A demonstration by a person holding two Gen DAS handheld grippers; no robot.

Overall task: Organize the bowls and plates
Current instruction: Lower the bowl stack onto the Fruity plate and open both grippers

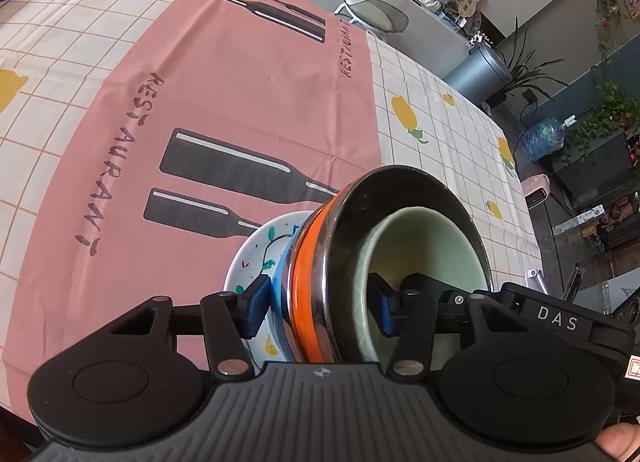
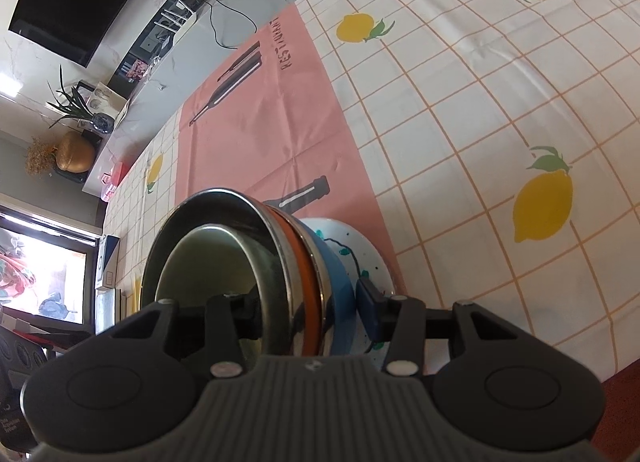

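A stack of dishes is held between both grippers above the table: a pale green bowl nested in a steel bowl with an orange band, on a blue bowl, on a white painted plate. My left gripper is shut across the stack's near rims, one finger under the plate, one inside the green bowl. My right gripper is shut on the same stack from the other side, with the steel bowl, blue bowl and plate in its view.
A pink placemat printed with bottles lies on the lemon-check tablecloth. A chair and a grey bin stand past the table's far edge. The table's edge is close at the right.
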